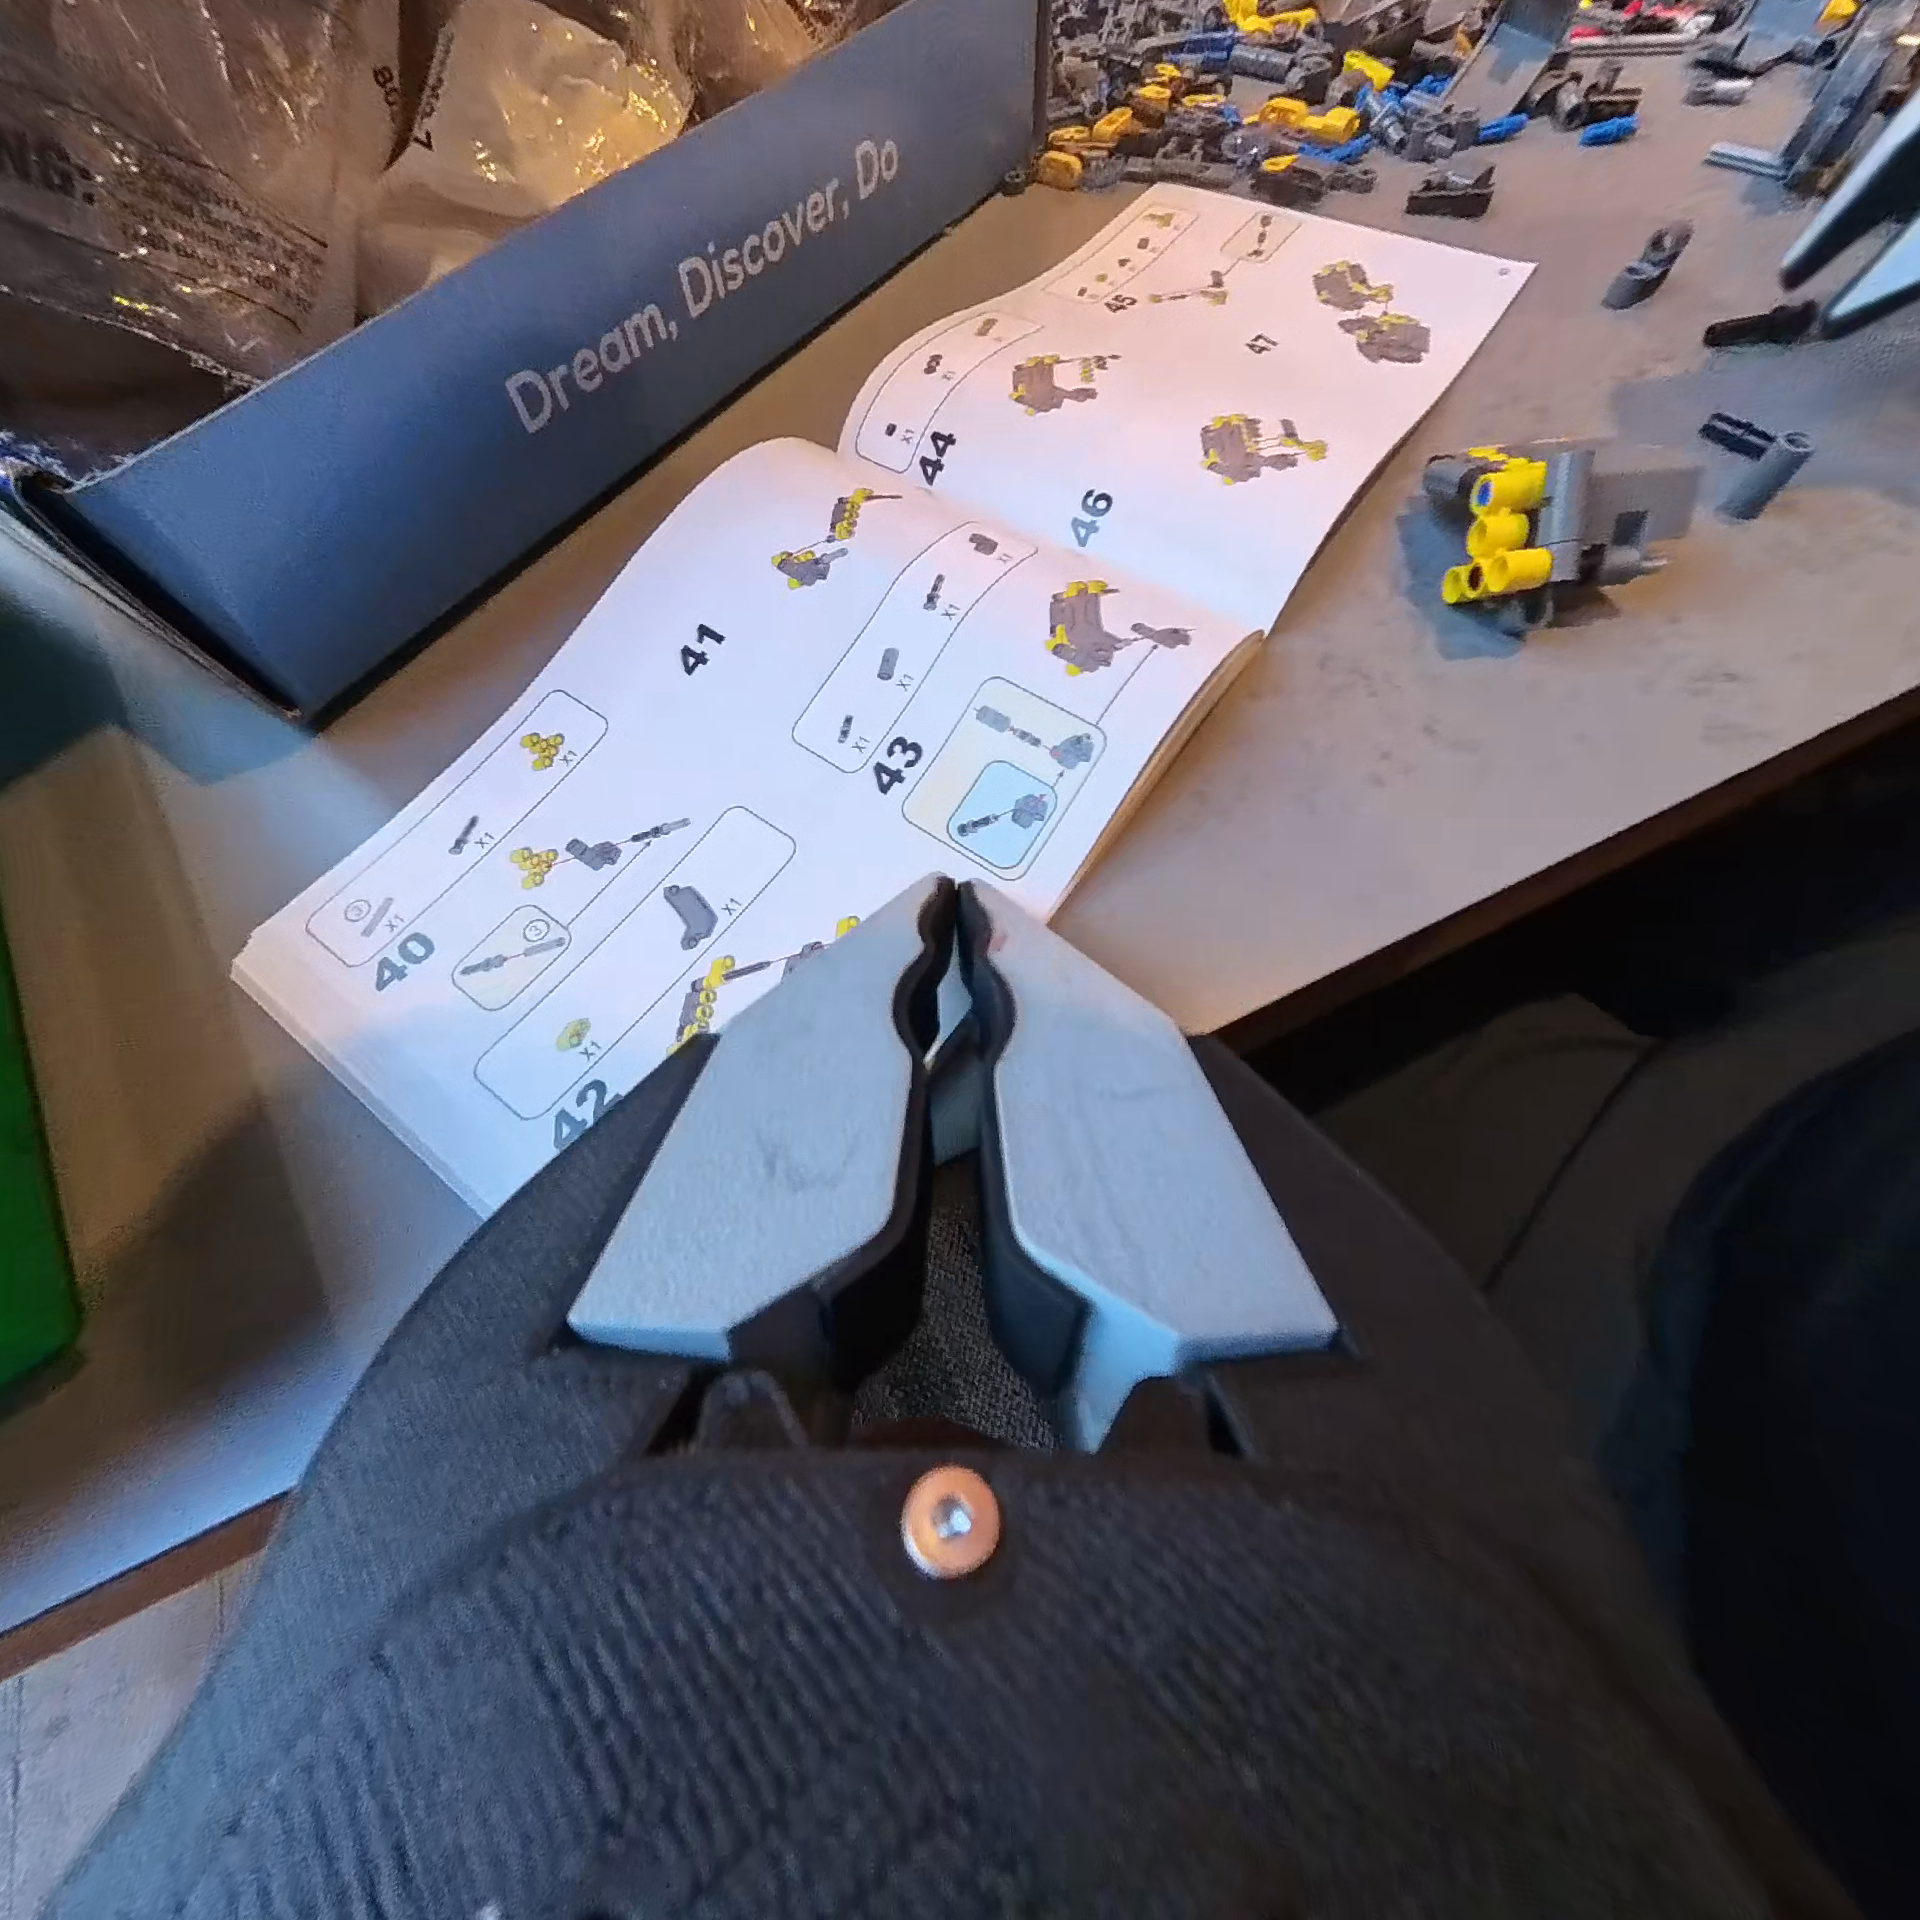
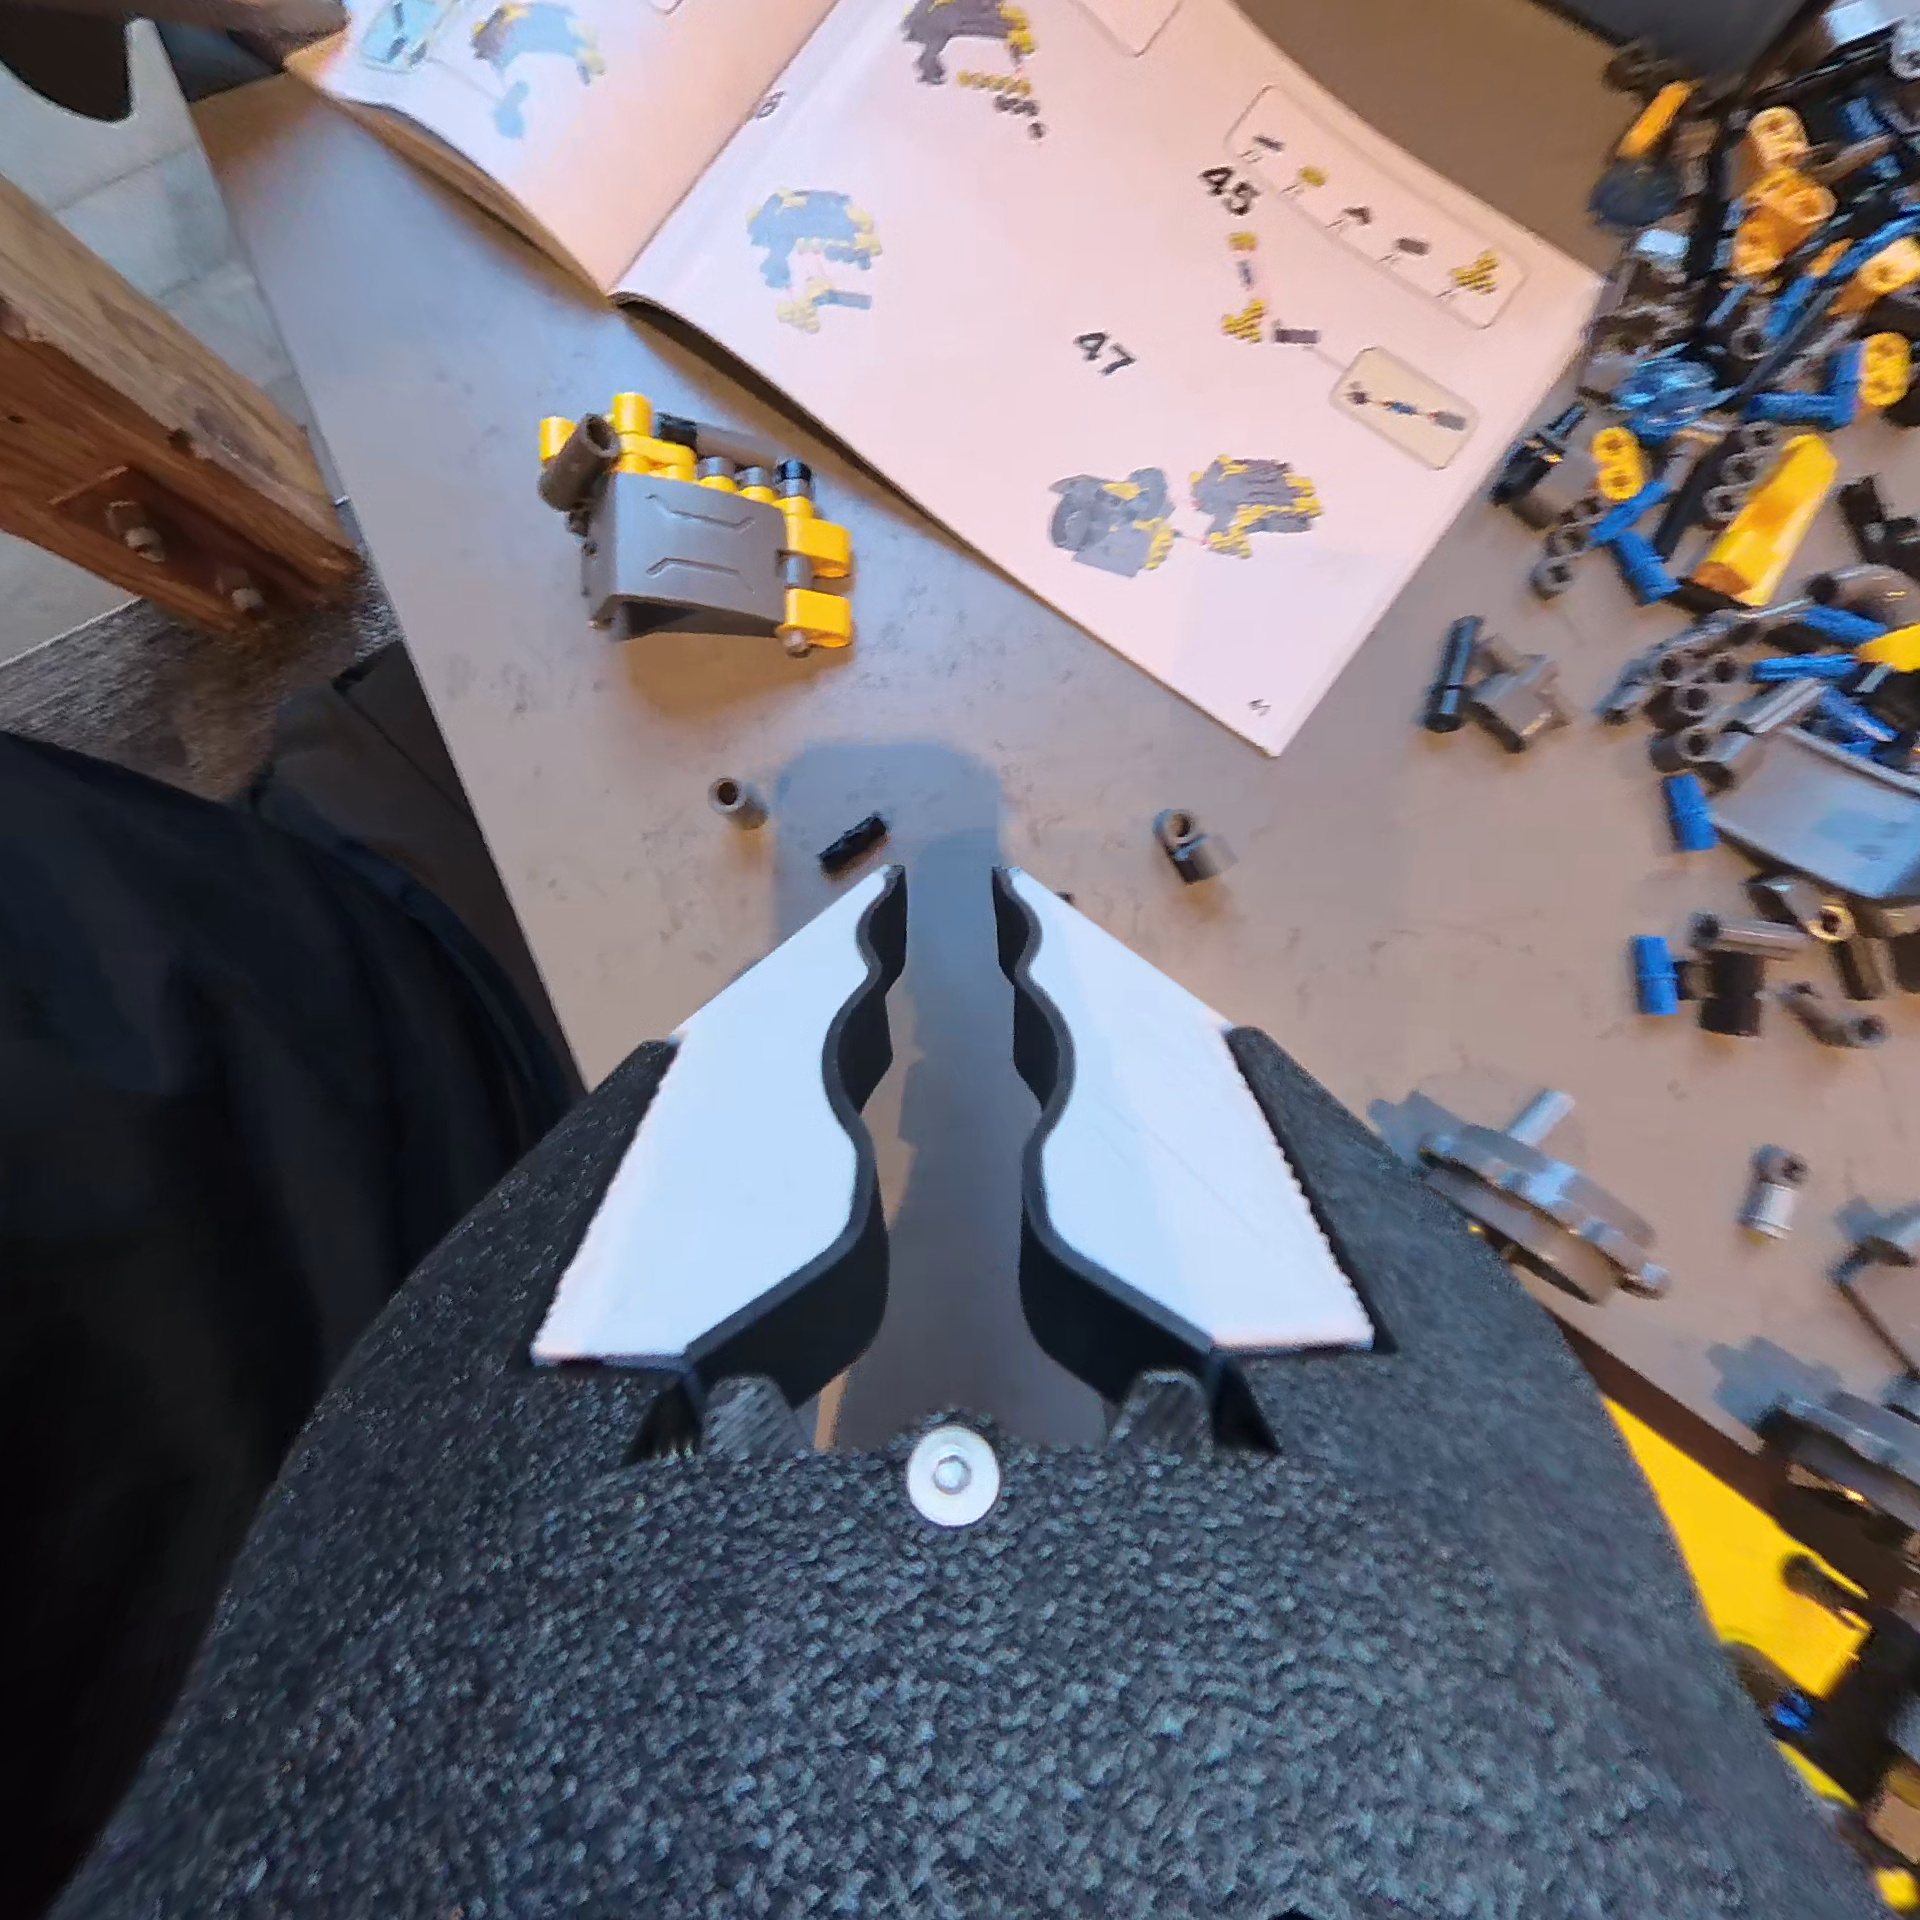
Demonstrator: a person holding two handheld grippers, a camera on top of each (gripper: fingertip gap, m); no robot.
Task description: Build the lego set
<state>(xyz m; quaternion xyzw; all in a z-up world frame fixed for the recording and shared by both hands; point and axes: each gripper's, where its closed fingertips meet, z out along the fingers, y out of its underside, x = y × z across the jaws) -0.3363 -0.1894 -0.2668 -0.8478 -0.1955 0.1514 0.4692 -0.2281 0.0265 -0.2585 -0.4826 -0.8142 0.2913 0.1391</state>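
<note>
The grey-and-yellow brick assembly sits on the table ahead and left of the right gripper, whose fingers are parted and empty above a small black pin. The left gripper, fingertips pressed together holding nothing, hovers over the open instruction booklet's near corner.

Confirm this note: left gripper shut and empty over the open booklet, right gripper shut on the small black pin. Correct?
Not quite. The right gripper is open and empty in the right wrist view; the small black pin lies on the table just ahead. The left gripper is shut over the open booklet.
</note>
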